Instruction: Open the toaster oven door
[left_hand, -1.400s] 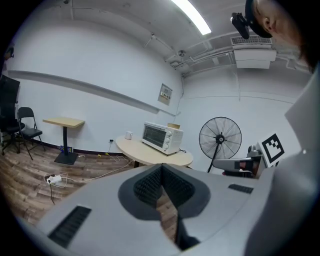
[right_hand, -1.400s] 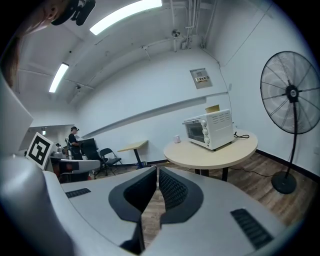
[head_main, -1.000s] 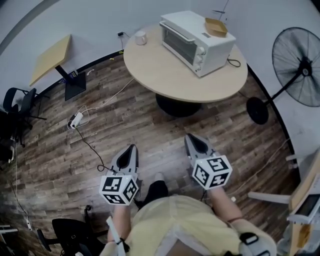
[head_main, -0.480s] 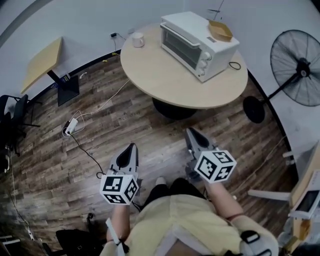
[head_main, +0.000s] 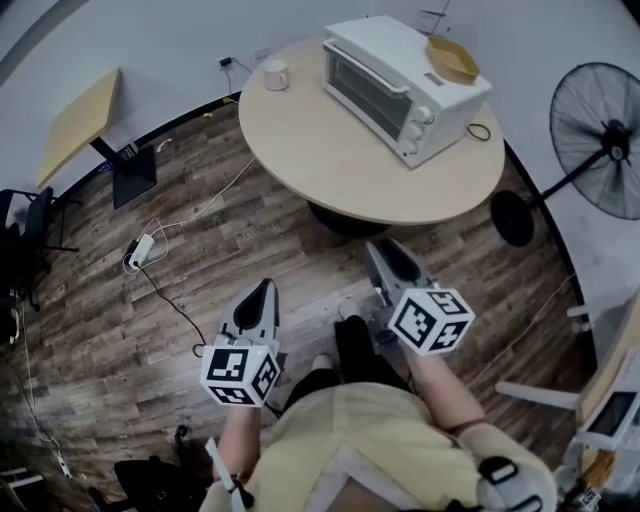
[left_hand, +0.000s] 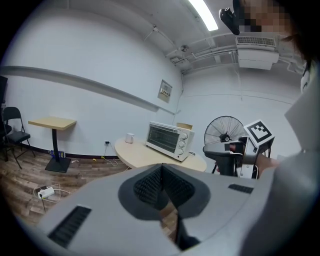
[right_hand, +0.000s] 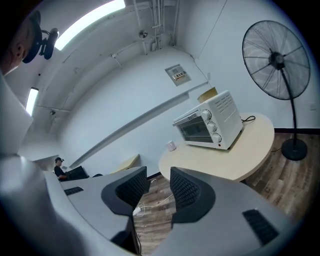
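A white toaster oven (head_main: 398, 82) stands at the far side of a round beige table (head_main: 340, 165), its glass door shut; it also shows in the left gripper view (left_hand: 169, 139) and the right gripper view (right_hand: 209, 123). Both grippers hang over the wooden floor, well short of the table, and point towards it. My left gripper (head_main: 264, 292) (left_hand: 161, 170) is shut with nothing in it. My right gripper (head_main: 385, 252) (right_hand: 159, 176) is open; its jaws have just been opening and nothing lies between them.
A white cup (head_main: 275, 73) sits at the table's far left and a wooden tray (head_main: 452, 58) lies on the oven. A black standing fan (head_main: 600, 140) is to the right. A power strip with cables (head_main: 140, 248) lies on the floor at left, near a small side table (head_main: 85, 120).
The table and oven have drawn nearer as the person stepped forward with both grippers. The right gripper has rolled a little and its jaws have parted.
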